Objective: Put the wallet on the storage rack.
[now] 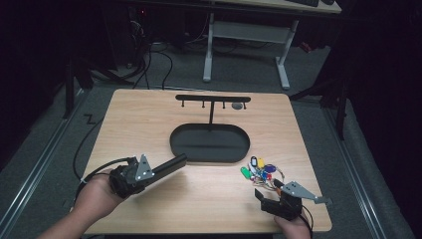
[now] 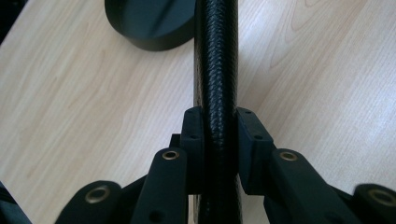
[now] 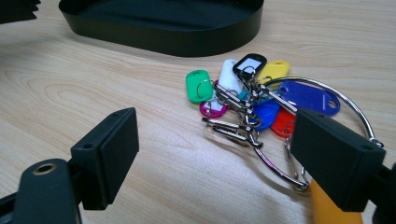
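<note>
My left gripper (image 1: 153,172) at the table's front left is shut on a long black textured bar (image 1: 171,164), which points toward the oval tray (image 1: 174,142). In the left gripper view both pads (image 2: 194,135) press on the sides of the bar (image 2: 215,56). At the front right lies a large wire ring with several coloured key tags (image 1: 261,172). My right gripper (image 1: 268,190) stands open just in front of it. In the right gripper view the key bunch (image 3: 252,102) lies ahead between the jaws of that gripper (image 3: 224,149), and the right jaw overlaps the ring's edge.
The black oval tray (image 3: 163,37) carries a T-shaped stand (image 1: 213,98) with small hooks; a grey item (image 1: 237,105) hangs near its right end. An orange tag (image 3: 334,212) lies under my right jaw. Beyond the table's far edge stands a white desk frame (image 1: 246,35).
</note>
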The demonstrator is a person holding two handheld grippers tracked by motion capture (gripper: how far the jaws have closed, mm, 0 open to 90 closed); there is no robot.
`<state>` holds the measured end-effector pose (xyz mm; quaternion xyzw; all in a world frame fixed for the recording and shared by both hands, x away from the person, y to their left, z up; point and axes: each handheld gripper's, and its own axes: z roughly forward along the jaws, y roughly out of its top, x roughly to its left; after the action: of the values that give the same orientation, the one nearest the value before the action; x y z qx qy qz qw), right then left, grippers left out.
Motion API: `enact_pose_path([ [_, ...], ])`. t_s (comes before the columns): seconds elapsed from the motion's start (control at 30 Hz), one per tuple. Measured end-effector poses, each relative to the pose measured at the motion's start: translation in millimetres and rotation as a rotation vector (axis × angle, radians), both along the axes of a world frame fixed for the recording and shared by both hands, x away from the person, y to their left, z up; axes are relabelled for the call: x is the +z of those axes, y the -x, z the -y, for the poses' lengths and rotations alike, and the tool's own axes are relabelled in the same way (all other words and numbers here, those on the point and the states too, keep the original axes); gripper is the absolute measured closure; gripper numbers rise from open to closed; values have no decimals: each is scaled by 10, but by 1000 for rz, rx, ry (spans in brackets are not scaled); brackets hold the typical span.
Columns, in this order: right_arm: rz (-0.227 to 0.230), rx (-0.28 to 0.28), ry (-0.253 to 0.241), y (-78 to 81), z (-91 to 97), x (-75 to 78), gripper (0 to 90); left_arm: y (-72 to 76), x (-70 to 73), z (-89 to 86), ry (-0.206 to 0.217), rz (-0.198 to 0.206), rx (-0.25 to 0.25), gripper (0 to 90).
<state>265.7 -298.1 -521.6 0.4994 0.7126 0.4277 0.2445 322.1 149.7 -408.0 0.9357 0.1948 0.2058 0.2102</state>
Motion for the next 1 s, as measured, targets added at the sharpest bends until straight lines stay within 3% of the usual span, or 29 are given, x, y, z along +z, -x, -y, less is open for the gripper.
enact_pose_path([
  [0.2, 1, -10, 1, 67, 45, -5, 156, -88, 33, 115, -36, 43, -44, 753],
  [0.67, 9, -29, -4, 157, 113, -2, 155, -316, 48, 553, -24, 139, -133, 753],
  [1.0, 9, -27, -11, 152, 123, 3, 155, -507, -6, 880, -48, 211, -196, 753],
])
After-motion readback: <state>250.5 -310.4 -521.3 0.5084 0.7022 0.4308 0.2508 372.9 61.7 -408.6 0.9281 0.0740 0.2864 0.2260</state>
